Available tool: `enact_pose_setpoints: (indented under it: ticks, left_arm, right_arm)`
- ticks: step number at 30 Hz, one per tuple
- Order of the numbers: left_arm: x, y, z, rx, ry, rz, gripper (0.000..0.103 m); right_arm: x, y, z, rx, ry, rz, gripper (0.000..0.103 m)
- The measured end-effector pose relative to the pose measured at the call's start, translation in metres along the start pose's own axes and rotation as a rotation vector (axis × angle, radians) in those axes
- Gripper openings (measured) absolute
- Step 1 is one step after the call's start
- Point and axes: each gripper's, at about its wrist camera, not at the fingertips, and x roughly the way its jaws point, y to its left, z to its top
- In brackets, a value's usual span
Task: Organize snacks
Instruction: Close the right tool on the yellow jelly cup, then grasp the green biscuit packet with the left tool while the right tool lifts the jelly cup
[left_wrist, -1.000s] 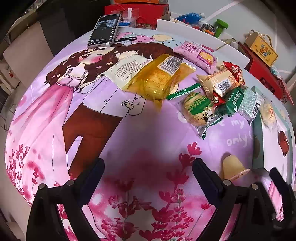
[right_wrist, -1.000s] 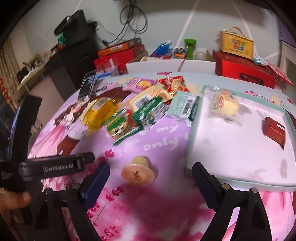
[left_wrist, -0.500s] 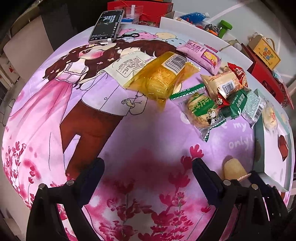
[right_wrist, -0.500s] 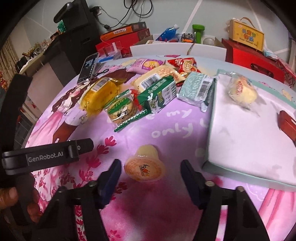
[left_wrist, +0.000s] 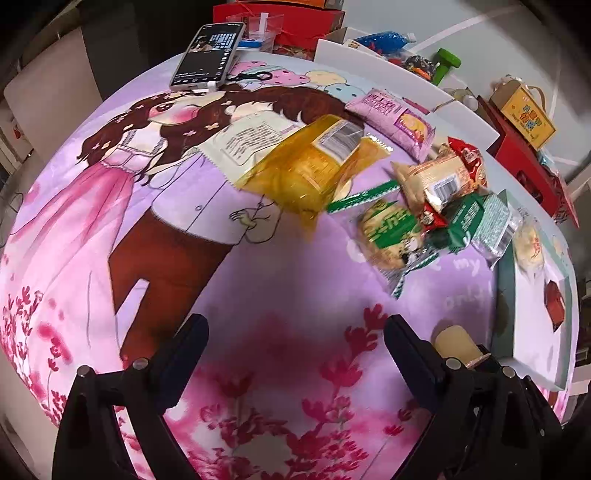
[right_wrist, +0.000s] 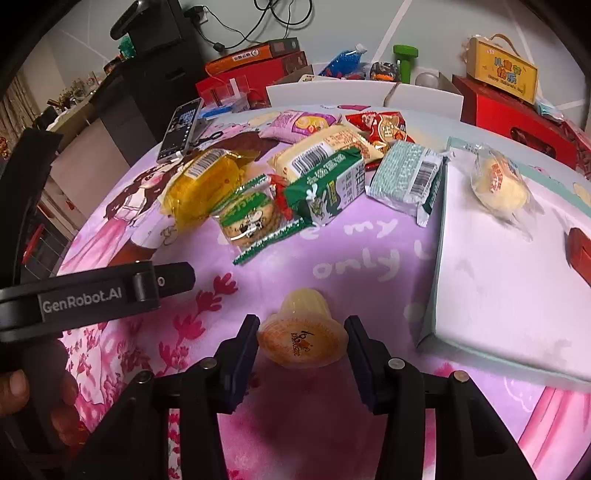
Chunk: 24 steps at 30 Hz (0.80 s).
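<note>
A small jelly cup (right_wrist: 301, 332) lies on its side on the pink cartoon tablecloth. My right gripper (right_wrist: 301, 345) has its two fingers closed against the cup's sides. The cup also shows in the left wrist view (left_wrist: 454, 341), beside my right gripper. My left gripper (left_wrist: 295, 347) is open and empty above bare cloth. A pile of wrapped snacks (right_wrist: 317, 177) lies behind the cup. The white tray (right_wrist: 498, 295) to the right holds a round wrapped cake (right_wrist: 498, 182) and a red packet (right_wrist: 580, 249).
A phone (left_wrist: 208, 55) lies at the table's far left. Red boxes (right_wrist: 517, 110), a yellow gift box (right_wrist: 502, 70) and white boards stand behind the table. The left gripper's body (right_wrist: 96, 295) and a hand are at the left of the right wrist view.
My right gripper has moved forward and down around the jelly cup and its fingers have closed in on it. My left gripper has barely moved.
</note>
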Motion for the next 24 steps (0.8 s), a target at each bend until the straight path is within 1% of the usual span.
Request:
enact_pose_setpoints:
  ticks: [5, 11, 16, 18, 21, 24]
  left_arm:
    - [0.002, -0.009, 0.009, 0.002, -0.007, -0.035, 0.096]
    - [0.000, -0.019, 0.021, -0.005, -0.031, -0.072, 0.096]
    - [0.003, -0.029, 0.029, 0.014, -0.038, -0.079, 0.096]
    - [0.007, -0.032, 0.033, 0.014, -0.037, -0.093, 0.089]
    - [0.013, -0.038, 0.039, 0.020, -0.030, -0.103, 0.089]
    - [0.020, -0.046, 0.044, 0.041, -0.021, -0.092, 0.088]
  right_arm:
    - [-0.004, -0.006, 0.008, 0.009, -0.020, -0.003, 0.050]
    - [-0.019, -0.020, 0.020, 0.036, -0.072, -0.014, 0.050]
    - [-0.032, -0.033, 0.033, 0.056, -0.123, -0.029, 0.050]
    - [-0.034, -0.041, 0.038, 0.078, -0.135, -0.032, 0.050]
    - [-0.038, -0.053, 0.044, 0.111, -0.149, -0.039, 0.050]
    - [-0.042, -0.063, 0.047, 0.136, -0.158, -0.043, 0.050]
